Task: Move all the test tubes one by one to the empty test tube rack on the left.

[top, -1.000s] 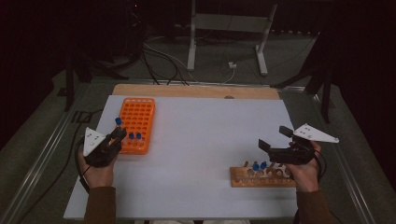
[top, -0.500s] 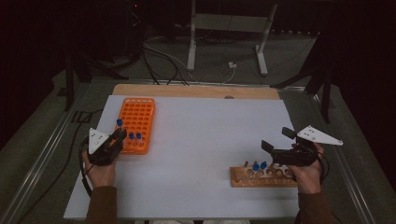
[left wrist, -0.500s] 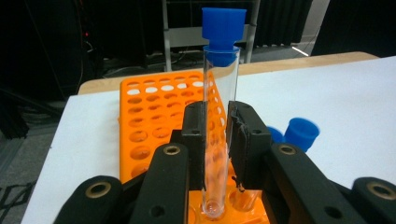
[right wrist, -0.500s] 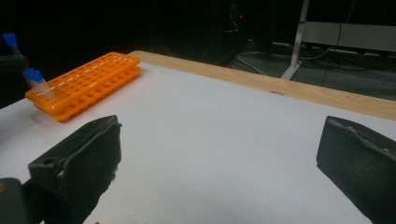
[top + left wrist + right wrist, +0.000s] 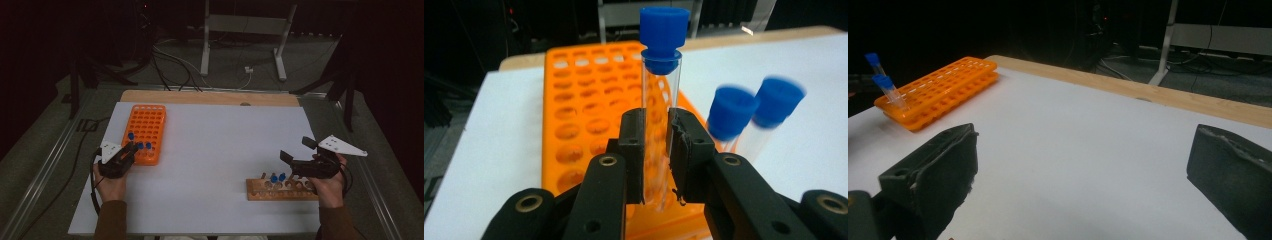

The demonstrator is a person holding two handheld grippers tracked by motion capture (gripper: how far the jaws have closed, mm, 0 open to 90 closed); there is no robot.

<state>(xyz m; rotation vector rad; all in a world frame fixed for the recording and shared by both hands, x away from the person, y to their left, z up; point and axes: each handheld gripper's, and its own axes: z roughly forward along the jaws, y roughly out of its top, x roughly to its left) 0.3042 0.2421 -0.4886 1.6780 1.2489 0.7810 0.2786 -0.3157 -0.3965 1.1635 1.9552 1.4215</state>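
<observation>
An orange tube rack point(image 5: 146, 125) lies at the table's left. My left gripper point(image 5: 130, 150) is at the rack's near end, shut on a clear blue-capped tube point(image 5: 658, 95) that it holds upright between its pads point(image 5: 634, 145). Whether the tube's foot sits in a hole is hidden. Two more blue-capped tubes point(image 5: 729, 115) stand in the rack just right of it. My right gripper point(image 5: 296, 150) hovers wide open and holds nothing, above the right end of a wooden rack point(image 5: 260, 190). Two blue-capped tubes point(image 5: 278, 177) stand in the wooden rack.
The white table top point(image 5: 225, 145) has a wooden strip point(image 5: 210, 97) along its far edge. Metal rails run along both sides. Cables and a stand's legs point(image 5: 205, 60) lie on the dark floor beyond.
My left gripper has drifted slightly right and toward the near edge with the tube in it. The right gripper has barely shifted and stays open.
</observation>
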